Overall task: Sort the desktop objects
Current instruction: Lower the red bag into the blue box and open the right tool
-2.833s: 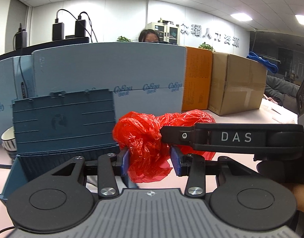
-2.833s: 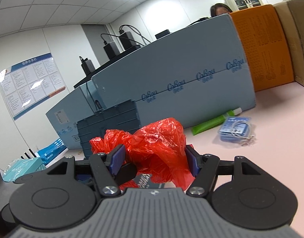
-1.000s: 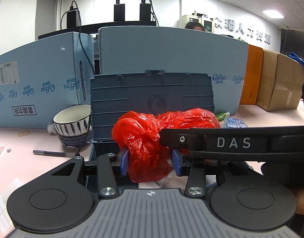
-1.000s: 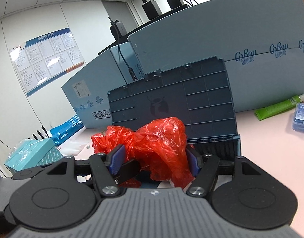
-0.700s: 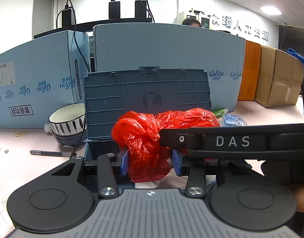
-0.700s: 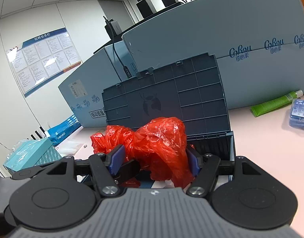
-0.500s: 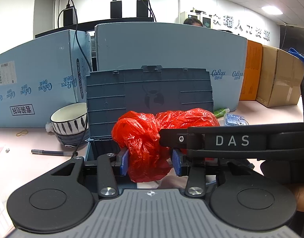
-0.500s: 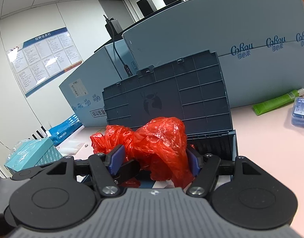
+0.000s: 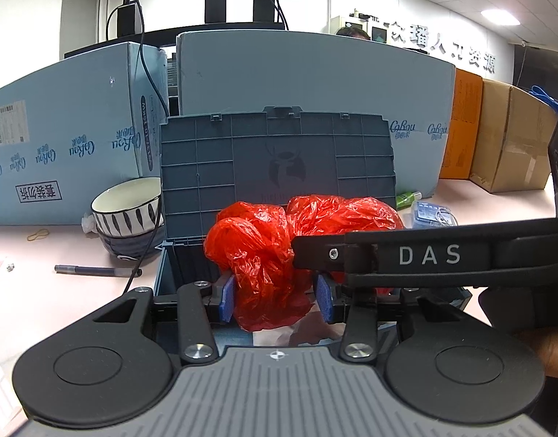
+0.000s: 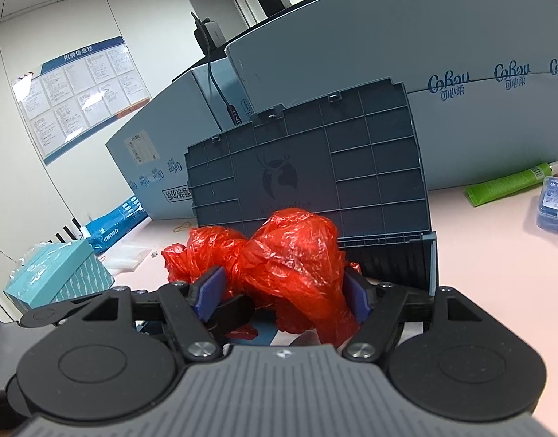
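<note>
A crumpled red plastic bag (image 9: 271, 255) hangs just above the open blue-grey storage box (image 9: 160, 273), in front of its upright lid (image 9: 275, 160). My left gripper (image 9: 277, 300) is shut on the bag's lower left part, blue pads pressing both sides. My right gripper (image 10: 282, 291) is shut on the same bag (image 10: 289, 251) from the right; its black body (image 9: 424, 255) crosses the left wrist view. In the right wrist view the lid (image 10: 315, 160) and the box's right wall (image 10: 399, 255) stand behind the bag. The box's inside is mostly hidden.
A striped bowl (image 9: 127, 215), a pen (image 9: 93, 270) and a rubber band (image 9: 38, 233) lie left of the box. A green tube (image 10: 512, 182) and a small blue case (image 10: 555, 207) lie to its right. Large blue cartons (image 9: 315, 80) wall off the back; a teal box (image 10: 56, 273) sits far left.
Both grippers have carried the red bag leftward from open desk to above the open box. Over the last half second they barely shifted; the grip is unchanged.
</note>
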A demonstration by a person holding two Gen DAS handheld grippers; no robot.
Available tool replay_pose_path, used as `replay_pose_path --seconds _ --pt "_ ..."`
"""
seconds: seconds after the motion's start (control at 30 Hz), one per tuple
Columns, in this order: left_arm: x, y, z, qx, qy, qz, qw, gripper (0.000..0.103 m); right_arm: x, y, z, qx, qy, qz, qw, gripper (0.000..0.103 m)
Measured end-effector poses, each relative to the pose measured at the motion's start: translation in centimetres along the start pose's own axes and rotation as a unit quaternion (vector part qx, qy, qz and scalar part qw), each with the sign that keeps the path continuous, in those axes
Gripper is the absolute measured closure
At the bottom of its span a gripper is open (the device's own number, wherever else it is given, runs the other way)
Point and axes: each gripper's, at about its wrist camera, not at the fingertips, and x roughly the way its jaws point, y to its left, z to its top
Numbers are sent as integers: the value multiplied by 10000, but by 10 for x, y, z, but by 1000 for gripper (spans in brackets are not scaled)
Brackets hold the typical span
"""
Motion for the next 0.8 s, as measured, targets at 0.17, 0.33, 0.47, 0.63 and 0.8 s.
replay_pose_path --seconds 0.17,0.33,0.47,0.63,0.8 --pt "3 3 -2 -64 130 -15 9999 64 4 3 1 -182 181 -97 9996 30" --pt "6 4 -5 -115 223 -41 9997 64 8 7 2 -371 368 -198 9984 30" --pt "7 5 -8 -108 303 -28 9995 63 11 9 3 -496 527 -266 9970 28" --pt "7 8 -10 -168 363 -29 9992 63 13 10 3 -544 640 -272 9961 23" --pt "7 10 -10 -235 399 -16 9989 62 14 11 2 -584 672 -250 9957 19"
